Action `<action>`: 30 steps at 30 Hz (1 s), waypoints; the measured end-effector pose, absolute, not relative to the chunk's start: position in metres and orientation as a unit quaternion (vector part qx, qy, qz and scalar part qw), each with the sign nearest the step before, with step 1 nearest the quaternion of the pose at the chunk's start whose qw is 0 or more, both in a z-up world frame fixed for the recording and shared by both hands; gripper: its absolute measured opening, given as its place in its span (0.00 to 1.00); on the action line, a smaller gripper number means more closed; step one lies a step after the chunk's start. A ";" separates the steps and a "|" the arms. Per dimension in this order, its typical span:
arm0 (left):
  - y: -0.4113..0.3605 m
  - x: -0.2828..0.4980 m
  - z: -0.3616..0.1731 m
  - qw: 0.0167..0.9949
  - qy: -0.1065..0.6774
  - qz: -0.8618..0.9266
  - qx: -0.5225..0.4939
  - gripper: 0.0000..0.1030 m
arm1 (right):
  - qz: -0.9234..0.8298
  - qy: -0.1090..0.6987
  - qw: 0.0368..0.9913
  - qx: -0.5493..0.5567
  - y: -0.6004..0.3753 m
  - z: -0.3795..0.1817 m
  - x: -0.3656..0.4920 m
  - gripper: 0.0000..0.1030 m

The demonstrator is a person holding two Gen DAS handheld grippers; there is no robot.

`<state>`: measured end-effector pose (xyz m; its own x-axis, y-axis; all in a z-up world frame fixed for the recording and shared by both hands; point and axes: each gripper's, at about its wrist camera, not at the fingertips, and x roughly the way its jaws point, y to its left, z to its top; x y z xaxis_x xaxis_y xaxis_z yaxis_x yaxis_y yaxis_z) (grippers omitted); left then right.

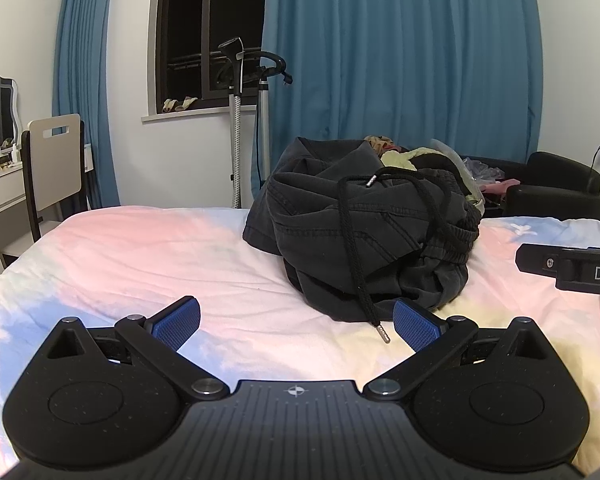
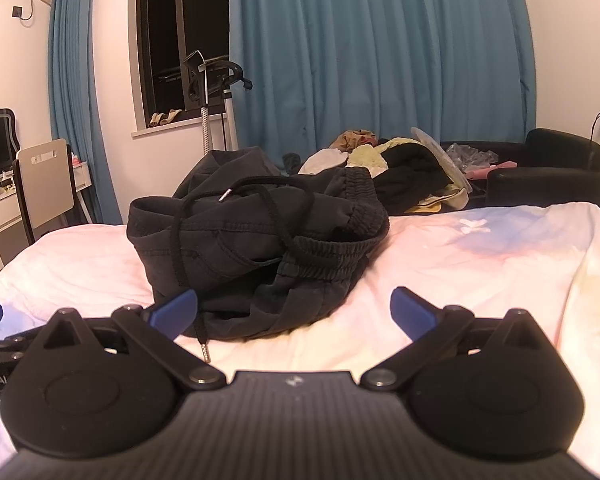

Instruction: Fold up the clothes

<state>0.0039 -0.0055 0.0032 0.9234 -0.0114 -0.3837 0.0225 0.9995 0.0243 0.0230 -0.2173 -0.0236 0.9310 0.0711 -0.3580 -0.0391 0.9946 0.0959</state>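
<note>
A crumpled pair of black drawstring shorts (image 1: 364, 232) lies heaped on a bed covered with a pastel pink, blue and yellow sheet (image 1: 140, 248). The heap sits toward the far middle of the bed, with its elastic waistband on the right side. A black drawstring (image 1: 356, 256) loops over the top and trails down the near side, its metal tip resting on the sheet.

The left gripper (image 1: 296, 320) hovers low over the sheet just before the heap, its blue-padded tongs spread wide and holding nothing; the drawstring tip lies just inside its right finger. The right gripper (image 2: 294, 308) also hangs near the heap with tongs spread wide and empty, its left finger close to the drawstring's lower end.

Behind the bed, a pile of mixed clothes (image 2: 400, 164) rests on a black sofa (image 2: 556, 168). Blue curtains (image 1: 400, 48) cover the far wall beside a dark window (image 1: 208, 28). A garment steamer stand (image 1: 236, 120) stands under the window, and a pale chair (image 1: 52, 160) sits at a white dressing table on the left.
</note>
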 end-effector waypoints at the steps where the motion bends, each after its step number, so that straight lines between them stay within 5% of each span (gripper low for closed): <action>1: -0.005 0.004 0.003 0.981 0.196 -0.009 0.014 1.00 | 0.028 0.184 0.982 0.044 -0.218 -0.024 0.023 1.00; 30: -0.010 0.001 0.003 0.981 0.182 -0.068 0.019 1.00 | 0.012 0.178 0.979 0.096 -0.245 -0.007 0.021 1.00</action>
<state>0.0012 -0.0102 0.0032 0.9248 -0.1260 -0.3590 0.1395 0.9901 0.0120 0.0206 -0.2453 -0.0069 0.9361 0.0570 -0.3472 0.0117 0.9812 0.1926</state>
